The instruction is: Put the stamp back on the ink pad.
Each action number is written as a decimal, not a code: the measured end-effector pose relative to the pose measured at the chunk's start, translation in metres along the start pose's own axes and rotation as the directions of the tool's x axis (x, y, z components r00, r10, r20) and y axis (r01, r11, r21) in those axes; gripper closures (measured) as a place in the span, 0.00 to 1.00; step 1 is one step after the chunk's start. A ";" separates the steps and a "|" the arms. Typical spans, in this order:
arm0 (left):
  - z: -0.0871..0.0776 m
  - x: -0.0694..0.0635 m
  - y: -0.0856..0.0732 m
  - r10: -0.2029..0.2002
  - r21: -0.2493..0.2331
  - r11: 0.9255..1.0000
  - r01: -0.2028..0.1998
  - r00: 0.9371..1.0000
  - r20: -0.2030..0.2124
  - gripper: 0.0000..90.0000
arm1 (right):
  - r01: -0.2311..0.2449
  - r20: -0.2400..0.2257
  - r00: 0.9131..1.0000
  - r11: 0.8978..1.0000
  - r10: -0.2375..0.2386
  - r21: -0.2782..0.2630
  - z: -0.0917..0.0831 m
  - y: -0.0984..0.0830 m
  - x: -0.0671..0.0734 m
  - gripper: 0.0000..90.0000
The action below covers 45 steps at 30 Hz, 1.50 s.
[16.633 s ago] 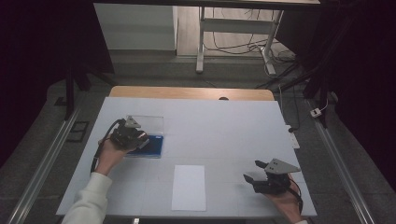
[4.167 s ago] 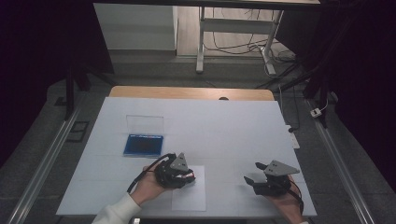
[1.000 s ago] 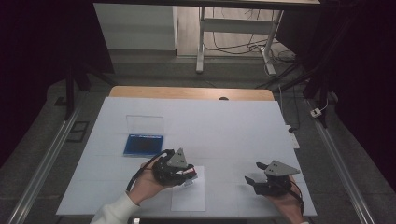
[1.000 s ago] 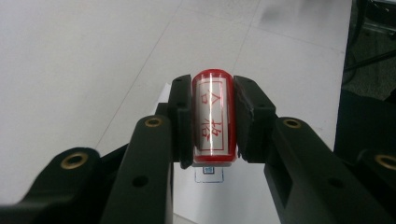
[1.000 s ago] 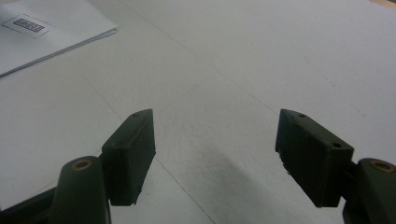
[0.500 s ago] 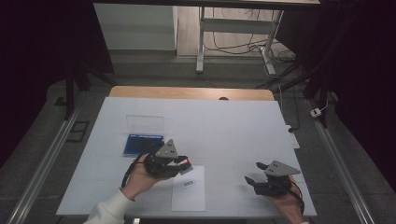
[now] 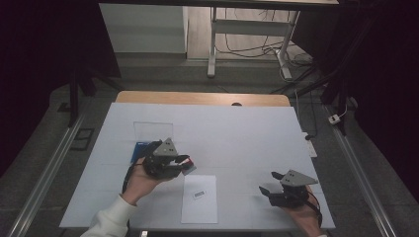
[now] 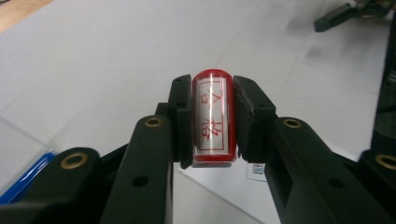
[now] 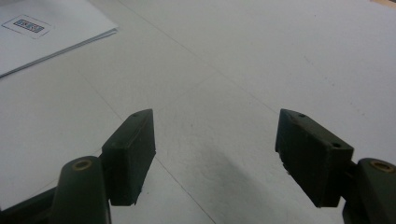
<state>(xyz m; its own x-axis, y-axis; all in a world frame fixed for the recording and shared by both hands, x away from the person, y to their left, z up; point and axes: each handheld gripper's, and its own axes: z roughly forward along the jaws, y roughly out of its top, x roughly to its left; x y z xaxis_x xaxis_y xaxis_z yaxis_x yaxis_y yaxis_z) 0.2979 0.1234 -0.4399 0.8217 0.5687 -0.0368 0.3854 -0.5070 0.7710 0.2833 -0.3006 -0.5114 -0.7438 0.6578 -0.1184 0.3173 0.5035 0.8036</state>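
Left gripper (image 8: 212, 123): jaws clamped on both sides of a stamp (image 8: 213, 116), held above the table (image 7: 237, 133) beside the sheet of paper (image 7: 199, 198). Stamp: red cylinder, clear casing, white label with red characters. Right gripper (image 9: 215, 154): jaws wide apart, nothing between them, over bare table.

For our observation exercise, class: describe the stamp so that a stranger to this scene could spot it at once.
Start at the big white table and find the left gripper, just up and left of the white sheet of paper. Clamped between its black jaws is the stamp: a small red cylinder with a white label bearing red characters, the one red thing there.
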 end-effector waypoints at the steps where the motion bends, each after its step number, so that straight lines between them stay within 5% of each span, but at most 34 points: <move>1: -0.001 0.003 -0.001 -0.007 -0.002 1.000 0.007 1.000 -0.005 0.78 | 0.003 0.000 1.000 1.000 -0.003 -0.001 0.000 0.000 0.000 0.31; 11: -0.005 0.027 -0.009 -0.068 -0.004 0.998 0.068 0.996 -0.058 0.78 | 0.000 0.000 1.000 1.000 0.000 0.000 0.000 0.000 0.000 0.32; 19: -0.010 0.043 -0.018 -0.112 -0.017 0.994 0.111 0.987 -0.117 0.78 | 0.008 0.000 1.000 1.000 -0.008 0.003 0.000 0.000 0.001 0.32; 26: -0.015 0.058 -0.028 -0.151 -0.016 0.988 0.151 0.977 -0.153 0.78 | 0.006 0.003 1.000 1.000 -0.006 0.004 0.000 0.000 0.000 0.32; 31: -0.018 0.064 -0.033 -0.153 -0.009 0.988 0.154 0.964 -0.216 0.78 | 0.006 0.000 1.000 1.000 -0.006 0.005 0.000 0.001 0.001 0.32; 45: -0.017 0.083 -0.048 -0.195 0.035 0.976 0.213 0.941 -0.278 0.78 | 0.007 -0.001 1.000 1.000 -0.007 0.009 0.001 0.000 0.001 0.32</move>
<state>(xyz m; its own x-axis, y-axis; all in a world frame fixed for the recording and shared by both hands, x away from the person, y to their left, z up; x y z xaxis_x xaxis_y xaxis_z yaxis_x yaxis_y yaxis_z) 0.3409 0.2061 -0.4698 0.5809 0.8139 -0.0086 0.5663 -0.3965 0.7226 0.2832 -0.2996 -0.5119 -0.7465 0.6538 -0.1240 0.3170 0.5133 0.7975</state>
